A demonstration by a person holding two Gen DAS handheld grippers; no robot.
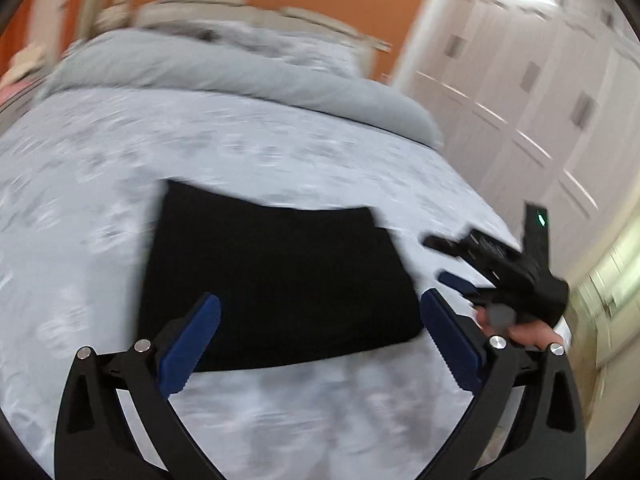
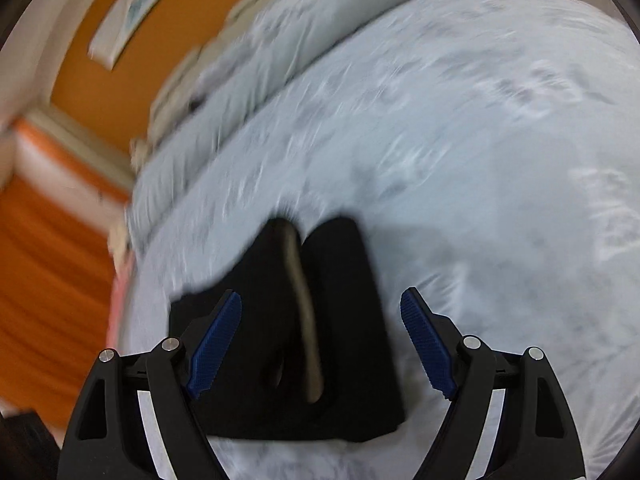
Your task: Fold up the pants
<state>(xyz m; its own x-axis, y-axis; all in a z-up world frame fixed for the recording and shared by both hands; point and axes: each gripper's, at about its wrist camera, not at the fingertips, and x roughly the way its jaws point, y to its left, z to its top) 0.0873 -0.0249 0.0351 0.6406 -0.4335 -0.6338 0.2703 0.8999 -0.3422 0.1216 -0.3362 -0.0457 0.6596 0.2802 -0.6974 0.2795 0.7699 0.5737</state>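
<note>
Pale bedspread [image 1: 120, 160] under folded black pants [image 1: 272, 280], both tools [image 1: 320, 332] [image 2: 320, 344] tilted downward, wide apart, empty.

No readable text, labels, brands, numbers or signs; frames motion-blurred.

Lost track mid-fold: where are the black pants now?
The folded black fabric pants lie on the pale grey patterned bedspread, in both wrist views.
</note>
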